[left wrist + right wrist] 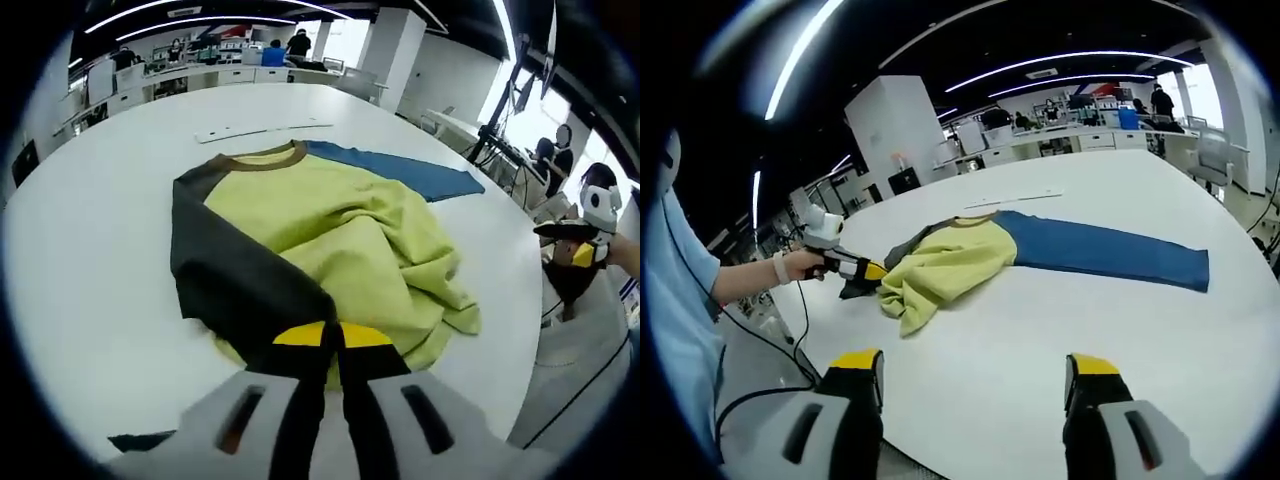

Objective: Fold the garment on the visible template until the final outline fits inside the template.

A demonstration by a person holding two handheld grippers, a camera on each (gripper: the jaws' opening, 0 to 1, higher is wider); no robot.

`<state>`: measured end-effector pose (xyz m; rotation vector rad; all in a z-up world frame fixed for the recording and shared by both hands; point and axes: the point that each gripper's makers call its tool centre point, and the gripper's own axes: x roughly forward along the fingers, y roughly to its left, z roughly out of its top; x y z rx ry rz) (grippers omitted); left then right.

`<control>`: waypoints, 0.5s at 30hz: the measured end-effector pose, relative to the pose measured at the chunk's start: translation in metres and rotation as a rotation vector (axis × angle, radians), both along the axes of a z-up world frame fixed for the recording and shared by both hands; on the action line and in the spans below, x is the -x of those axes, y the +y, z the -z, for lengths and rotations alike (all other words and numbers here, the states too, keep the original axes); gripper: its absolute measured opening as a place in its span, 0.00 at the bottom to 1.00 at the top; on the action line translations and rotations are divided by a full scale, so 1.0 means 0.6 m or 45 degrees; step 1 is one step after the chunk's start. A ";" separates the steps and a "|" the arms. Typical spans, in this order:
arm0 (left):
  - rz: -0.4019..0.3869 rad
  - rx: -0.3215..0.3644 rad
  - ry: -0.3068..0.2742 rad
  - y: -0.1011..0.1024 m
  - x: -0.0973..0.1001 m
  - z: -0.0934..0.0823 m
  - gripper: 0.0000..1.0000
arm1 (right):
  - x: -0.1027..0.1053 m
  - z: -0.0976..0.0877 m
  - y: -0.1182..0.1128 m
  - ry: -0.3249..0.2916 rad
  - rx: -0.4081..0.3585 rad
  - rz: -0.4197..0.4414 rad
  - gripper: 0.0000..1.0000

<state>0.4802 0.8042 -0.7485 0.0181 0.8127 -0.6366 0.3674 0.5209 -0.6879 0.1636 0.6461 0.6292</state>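
The left hand-held gripper (331,335) rises from the bottom centre of the left gripper view with its yellow-tipped jaws pressed together on the dark grey sleeve of the garment (330,235). From there the garment spreads toward the middle of the frame: a yellow-green body, rumpled and bunched at lower right, a dark grey sleeve down its left side, a brown collar at the top, and a blue sleeve running to the upper right. It lies on a round white tabletop (90,260). Beyond the collar, a thin pale strip (262,130) lies on the tabletop. At the right edge, a person's hand holds the other gripper clear of the tabletop.

In the right gripper view, the right hand-held gripper (975,375) stands at the bottom with its jaws spread wide, nothing between them, over bare tabletop (1040,330). Farther in, left of centre, the garment (950,265) lies bunched, its blue sleeve stretching right. At its left end the left hand-held gripper (872,271) grips the dark cloth, held by a hand (810,266) with a pale wristband. The strip (1012,199) lies just beyond the garment. Office desks and ceiling lights fill the far background.
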 end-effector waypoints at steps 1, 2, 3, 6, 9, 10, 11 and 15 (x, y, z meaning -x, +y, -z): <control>0.004 -0.001 -0.003 0.000 0.000 -0.001 0.01 | -0.001 0.000 0.001 -0.001 0.001 -0.002 0.74; 0.007 0.008 -0.017 -0.001 0.000 -0.006 0.02 | -0.001 0.000 0.002 -0.003 0.002 -0.004 0.74; 0.009 0.013 -0.023 -0.002 0.000 -0.009 0.03 | -0.002 0.000 0.002 -0.004 0.002 -0.004 0.74; 0.010 0.030 -0.053 -0.003 -0.001 -0.021 0.13 | -0.003 0.000 0.004 -0.006 -0.002 -0.004 0.74; 0.029 0.030 -0.117 -0.005 -0.004 -0.039 0.29 | -0.002 0.002 0.008 -0.004 -0.002 -0.010 0.73; 0.031 0.030 -0.127 -0.004 -0.003 -0.044 0.33 | -0.001 0.002 0.008 -0.004 -0.003 -0.011 0.73; 0.036 0.028 -0.138 -0.003 -0.003 -0.048 0.38 | -0.001 0.003 0.009 -0.004 -0.005 -0.011 0.73; 0.041 0.025 -0.180 0.009 0.004 -0.062 0.54 | 0.000 0.003 0.011 -0.004 -0.010 -0.012 0.73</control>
